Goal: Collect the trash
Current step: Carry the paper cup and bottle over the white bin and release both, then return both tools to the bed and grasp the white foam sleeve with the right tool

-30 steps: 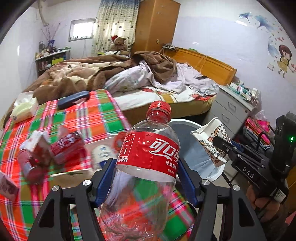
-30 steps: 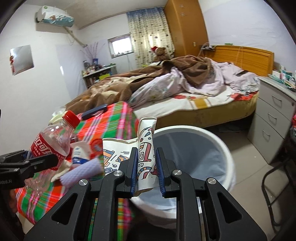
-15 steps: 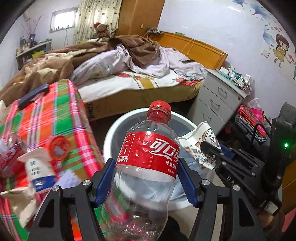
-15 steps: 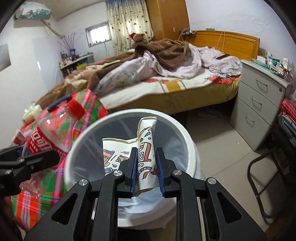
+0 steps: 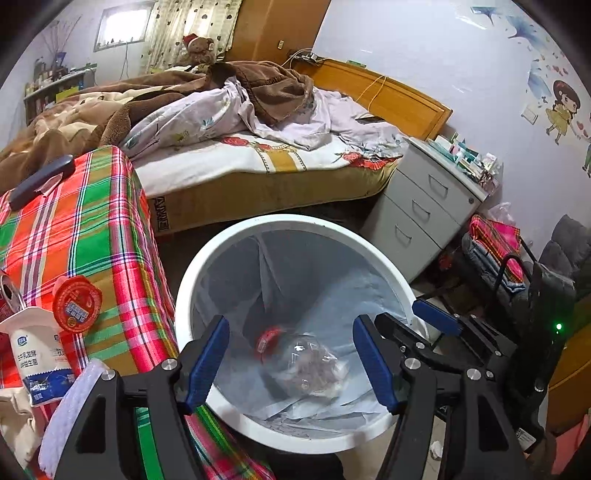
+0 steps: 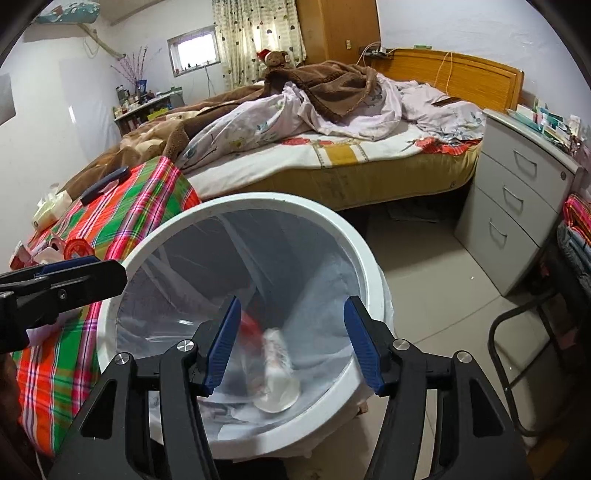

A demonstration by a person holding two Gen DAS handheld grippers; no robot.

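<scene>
Trash bin [image 5: 236,236]: white rim, translucent grey-blue liner. Plastic bottle [image 5: 295,354]: clear body, red label. Tablecloth [image 5: 92,229]: plaid in red, green, orange and white. Jelly cup lid [image 5: 77,303]: red. Milk carton [image 5: 37,362]: white with blue print. Gripper pads [image 6: 223,347]: blue, on black frames. Drawer cabinet [image 6: 517,206]: grey. Headboard [image 6: 465,74]: orange wood. Blanket [image 5: 273,88]: brown. Curtain [image 6: 258,33]: cream, dark heart print.
</scene>
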